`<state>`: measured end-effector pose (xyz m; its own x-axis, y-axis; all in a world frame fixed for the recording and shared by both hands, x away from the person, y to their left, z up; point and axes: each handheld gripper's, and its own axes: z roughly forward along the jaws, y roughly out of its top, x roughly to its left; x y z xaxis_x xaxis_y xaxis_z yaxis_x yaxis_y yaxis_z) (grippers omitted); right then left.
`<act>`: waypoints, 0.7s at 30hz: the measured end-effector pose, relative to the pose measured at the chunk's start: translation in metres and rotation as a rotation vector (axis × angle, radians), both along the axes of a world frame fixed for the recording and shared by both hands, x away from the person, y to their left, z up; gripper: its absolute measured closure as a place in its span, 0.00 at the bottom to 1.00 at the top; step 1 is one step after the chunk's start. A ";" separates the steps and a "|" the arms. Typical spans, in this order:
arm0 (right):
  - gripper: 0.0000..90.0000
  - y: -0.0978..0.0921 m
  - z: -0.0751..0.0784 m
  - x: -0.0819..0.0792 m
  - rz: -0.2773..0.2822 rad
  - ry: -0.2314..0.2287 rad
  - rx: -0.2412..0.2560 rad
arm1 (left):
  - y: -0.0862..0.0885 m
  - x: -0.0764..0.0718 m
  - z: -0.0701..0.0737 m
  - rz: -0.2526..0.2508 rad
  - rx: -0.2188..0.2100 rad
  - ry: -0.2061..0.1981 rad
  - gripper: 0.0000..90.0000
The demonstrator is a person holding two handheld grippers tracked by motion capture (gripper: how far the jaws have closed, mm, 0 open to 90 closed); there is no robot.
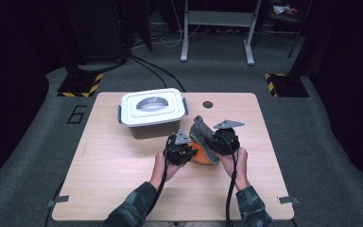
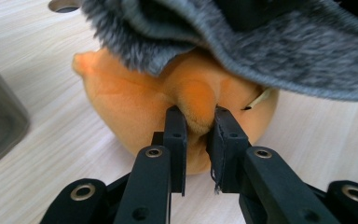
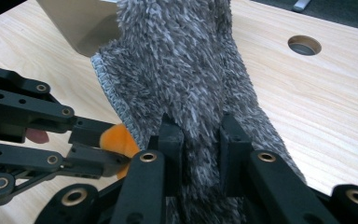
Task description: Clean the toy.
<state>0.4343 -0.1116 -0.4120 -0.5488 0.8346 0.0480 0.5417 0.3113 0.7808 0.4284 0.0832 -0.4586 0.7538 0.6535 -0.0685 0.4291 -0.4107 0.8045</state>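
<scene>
A lidded white storage box [image 1: 153, 112] stands at the counter's [image 1: 113, 165] far left-centre, its contents hidden. To its right, mid-counter, the left gripper [image 1: 180, 150] pinches a fold of an orange plush toy [image 2: 177, 107] between its jaws. Rightmost, the right gripper [image 1: 225, 141] has its jaws clamped on a fuzzy grey cloth [image 3: 186, 79] draped over the toy. The left gripper view shows the pinched fold; the right gripper view shows the cloth's shaggy pile.
</scene>
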 end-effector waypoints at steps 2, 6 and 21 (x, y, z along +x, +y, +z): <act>0.83 -0.003 -0.001 0.001 -0.013 -0.001 -0.008 | 0.001 0.001 -0.001 0.008 0.013 0.002 0.87; 0.83 -0.009 -0.004 0.003 -0.024 0.003 -0.013 | 0.004 0.002 -0.005 0.026 0.007 0.015 0.87; 0.83 -0.055 -0.034 0.007 -0.148 0.084 -0.004 | 0.007 0.004 -0.008 0.035 -0.005 0.026 0.87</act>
<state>0.4416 -0.1663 -0.4462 -0.4142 0.9062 0.0854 0.6454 0.2263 0.7296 0.4326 0.0905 -0.4668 0.7287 0.6787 -0.0914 0.4640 -0.3911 0.7948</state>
